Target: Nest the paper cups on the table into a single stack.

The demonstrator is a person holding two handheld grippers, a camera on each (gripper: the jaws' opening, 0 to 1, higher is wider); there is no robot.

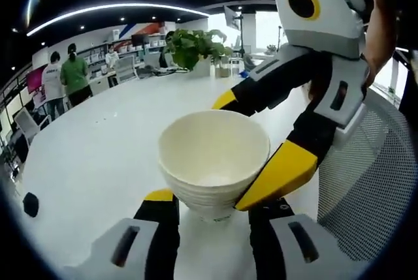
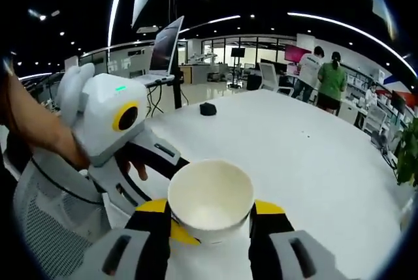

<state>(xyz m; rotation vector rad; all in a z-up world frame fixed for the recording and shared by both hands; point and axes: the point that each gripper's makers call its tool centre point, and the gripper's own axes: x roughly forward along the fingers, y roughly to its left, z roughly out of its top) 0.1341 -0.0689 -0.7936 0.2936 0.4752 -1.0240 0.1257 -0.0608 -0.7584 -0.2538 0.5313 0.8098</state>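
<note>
A stack of white paper cups (image 1: pixel 212 153) sits nested, mouth toward me, just above the white table (image 1: pixel 98 143). My left gripper (image 1: pixel 210 198) is shut on the stack's lower part, its black and yellow jaws pressing both sides. The right gripper (image 1: pixel 255 136) reaches in from the right, one yellow jaw behind the top cup and one in front, shut on it. In the right gripper view the same cup (image 2: pixel 210 198) sits between my right gripper's (image 2: pixel 210 209) jaws, and the left gripper (image 2: pixel 186 231) comes in from the left beneath it, held by a hand.
A potted plant (image 1: pixel 196 45) stands at the table's far end. A small black object (image 1: pixel 31 203) (image 2: pixel 208 108) lies on the table. A mesh chair (image 1: pixel 372 182) (image 2: pixel 46 228) is beside the table's edge. Two people (image 2: pixel 323 74) stand at shelves, and a laptop (image 2: pixel 166 45) sits behind.
</note>
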